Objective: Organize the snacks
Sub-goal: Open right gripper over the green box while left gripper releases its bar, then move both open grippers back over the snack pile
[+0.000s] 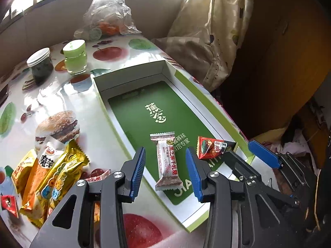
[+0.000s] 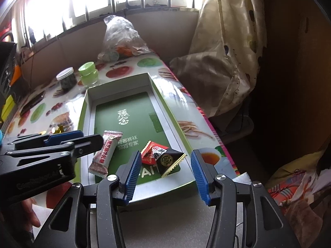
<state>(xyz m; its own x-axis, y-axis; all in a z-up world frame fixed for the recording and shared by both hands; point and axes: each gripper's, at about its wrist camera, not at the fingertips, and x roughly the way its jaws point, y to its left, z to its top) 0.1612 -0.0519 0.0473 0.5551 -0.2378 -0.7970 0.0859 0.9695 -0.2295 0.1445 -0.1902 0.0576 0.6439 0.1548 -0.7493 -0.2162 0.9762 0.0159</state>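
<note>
A shallow white box with a green floor (image 1: pixel 132 111) (image 2: pixel 132 111) lies on the table. In it lie a white-and-red nougat bar (image 1: pixel 167 161) (image 2: pixel 104 153) and a red-and-black triangular candy (image 1: pixel 211 147) (image 2: pixel 163 157). My left gripper (image 1: pixel 166 173) is open and empty above the bar. My right gripper (image 2: pixel 165 175) is open and empty just in front of the triangular candy; it also shows in the left wrist view (image 1: pixel 262 155). A pile of gold and orange snack packets (image 1: pixel 49 171) lies on the table left of the box.
A dark jar with a white lid (image 1: pixel 40 66) and a green-lidded jar (image 1: pixel 74 56) stand beyond the box. A clear plastic bag with oranges (image 1: pixel 107 14) sits at the far end. A curtain (image 1: pixel 209 31) hangs past the table's right edge. A small red candy (image 1: pixel 9 205) lies at the left.
</note>
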